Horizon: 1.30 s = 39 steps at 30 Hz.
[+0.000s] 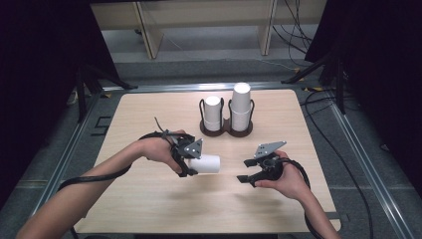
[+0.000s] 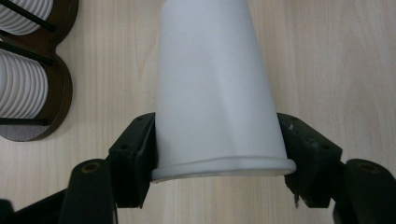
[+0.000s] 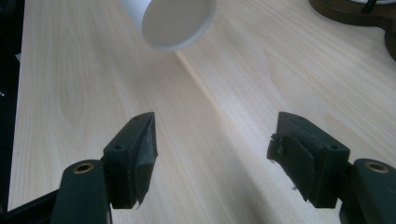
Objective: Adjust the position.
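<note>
Left gripper [image 2: 219, 163]: jaws clamped on the rim end of a white paper cup [image 2: 215, 88] held sideways over the pale wooden table [image 1: 149, 199]
Right gripper [image 3: 215, 154]: jaws wide apart, nothing between them
Dark two-ring holder [image 1: 226, 130]: stacked white cups, at the table's far middle

Light wood table [image 1: 149, 199] w/ dark double cup holder [image 1: 226, 128] at the back centre, holding white cup stacks [image 1: 241, 106].

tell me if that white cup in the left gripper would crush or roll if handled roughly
The white cup looks thin-walled, so a hard squeeze from the left gripper would probably dent it. It tapers, so laid sideways on the table it would likely roll in a curve. It seems light.
</note>
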Each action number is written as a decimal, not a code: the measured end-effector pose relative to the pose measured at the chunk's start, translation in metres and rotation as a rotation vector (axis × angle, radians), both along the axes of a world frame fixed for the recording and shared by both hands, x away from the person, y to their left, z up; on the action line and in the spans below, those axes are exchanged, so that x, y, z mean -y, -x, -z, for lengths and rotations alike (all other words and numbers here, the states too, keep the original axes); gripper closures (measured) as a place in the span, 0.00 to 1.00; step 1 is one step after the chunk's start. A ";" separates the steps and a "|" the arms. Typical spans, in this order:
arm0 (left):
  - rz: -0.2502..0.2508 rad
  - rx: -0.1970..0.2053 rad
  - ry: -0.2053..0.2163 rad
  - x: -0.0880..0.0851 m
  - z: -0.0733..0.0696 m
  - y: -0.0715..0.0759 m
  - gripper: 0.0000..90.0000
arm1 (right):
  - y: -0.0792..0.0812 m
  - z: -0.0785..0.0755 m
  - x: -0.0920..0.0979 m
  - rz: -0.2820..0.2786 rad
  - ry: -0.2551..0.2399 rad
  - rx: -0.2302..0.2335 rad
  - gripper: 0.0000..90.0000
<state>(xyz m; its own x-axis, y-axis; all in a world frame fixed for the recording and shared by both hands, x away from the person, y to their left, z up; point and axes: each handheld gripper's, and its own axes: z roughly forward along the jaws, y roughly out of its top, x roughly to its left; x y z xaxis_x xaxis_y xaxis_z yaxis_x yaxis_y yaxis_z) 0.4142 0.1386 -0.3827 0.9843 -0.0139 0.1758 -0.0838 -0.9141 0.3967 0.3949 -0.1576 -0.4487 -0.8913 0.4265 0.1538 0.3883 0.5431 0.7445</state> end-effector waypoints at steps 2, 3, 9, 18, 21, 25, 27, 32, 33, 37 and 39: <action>0.004 0.000 -0.010 0.001 -0.001 0.000 0.37 | 0.000 0.000 -0.001 -0.006 0.004 -0.002 0.34; 0.006 0.001 -0.015 0.001 -0.001 0.000 0.37 | 0.000 0.000 -0.001 -0.010 0.005 0.002 0.34; 0.012 -0.008 -0.046 0.003 0.000 0.000 0.37 | 0.000 0.000 -0.005 -0.012 0.008 -0.004 0.34; 0.020 -0.014 -0.125 0.008 -0.006 -0.001 0.37 | 0.000 0.001 -0.010 -0.024 0.016 -0.009 0.34; 0.017 -0.015 -0.149 0.009 -0.006 0.000 0.37 | 0.000 0.001 -0.010 -0.024 0.017 -0.007 0.34; 0.013 -0.033 -0.163 0.010 -0.006 0.001 0.37 | 0.000 0.000 -0.010 -0.023 0.017 -0.007 0.33; 0.013 -0.031 -0.180 0.012 -0.006 0.001 0.37 | 0.002 0.000 -0.010 -0.008 0.017 -0.025 0.33; 0.005 -0.037 -0.209 0.015 -0.005 0.000 0.37 | 0.001 0.001 -0.012 -0.028 0.017 -0.007 0.33; 0.006 -0.037 -0.215 0.016 -0.005 0.000 0.37 | 0.001 0.001 -0.012 -0.027 0.017 -0.010 0.33; 0.010 -0.043 -0.239 0.019 -0.007 0.000 0.37 | 0.001 0.001 -0.014 -0.030 0.019 -0.003 0.33; 0.010 -0.050 -0.249 0.020 -0.007 0.000 0.37 | 0.001 0.001 -0.015 -0.032 0.021 -0.003 0.33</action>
<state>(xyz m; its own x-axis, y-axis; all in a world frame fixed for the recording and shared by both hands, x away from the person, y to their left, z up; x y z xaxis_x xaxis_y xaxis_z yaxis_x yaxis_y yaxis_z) 0.4143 0.1186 -0.3753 0.9913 -0.0603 0.1171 -0.0791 -0.9834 0.1633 0.3938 -0.1425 -0.4494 -0.9040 0.4009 0.1482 0.3730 0.5707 0.7315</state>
